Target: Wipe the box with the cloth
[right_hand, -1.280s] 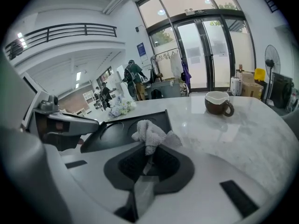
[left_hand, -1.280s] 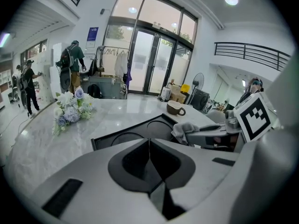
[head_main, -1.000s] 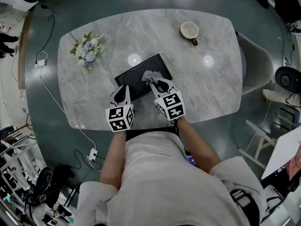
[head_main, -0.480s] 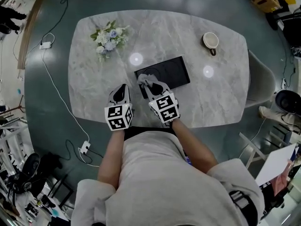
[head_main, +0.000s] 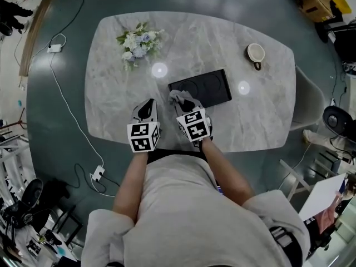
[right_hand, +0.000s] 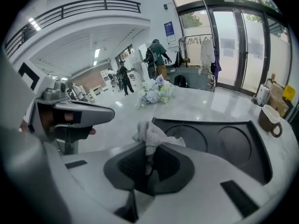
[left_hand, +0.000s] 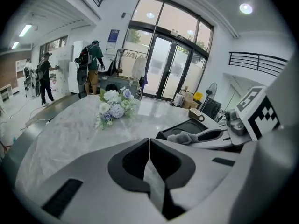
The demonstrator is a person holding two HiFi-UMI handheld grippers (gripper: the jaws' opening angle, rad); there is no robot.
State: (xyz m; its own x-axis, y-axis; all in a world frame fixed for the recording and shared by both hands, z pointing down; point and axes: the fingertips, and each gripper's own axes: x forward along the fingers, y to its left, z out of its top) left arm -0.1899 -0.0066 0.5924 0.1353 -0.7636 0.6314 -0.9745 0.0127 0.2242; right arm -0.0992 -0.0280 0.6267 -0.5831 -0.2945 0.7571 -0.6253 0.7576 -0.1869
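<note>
A flat black box (head_main: 201, 87) with two round hollows lies on the marble table (head_main: 111, 82); it also shows in the right gripper view (right_hand: 224, 146). My right gripper (head_main: 181, 100) is shut on a grey cloth (right_hand: 149, 135), which rests at the box's near left corner (head_main: 176, 96). My left gripper (head_main: 146, 109) hovers over bare table left of the box, jaws closed together with nothing between them (left_hand: 149, 146). In the left gripper view the cloth (left_hand: 182, 137) and the box (left_hand: 187, 126) lie to the right.
A flower bouquet (head_main: 138, 42) lies at the table's far left. A cup (head_main: 256, 53) stands at the far right. A chair (head_main: 306, 102) is at the table's right end. Cables (head_main: 61, 99) run over the floor at left. People (left_hand: 44, 76) stand far off.
The head view has shifted, so the table sits further right in frame. The right gripper with the cloth has slid from the box's middle to its near left corner. The left gripper keeps beside it.
</note>
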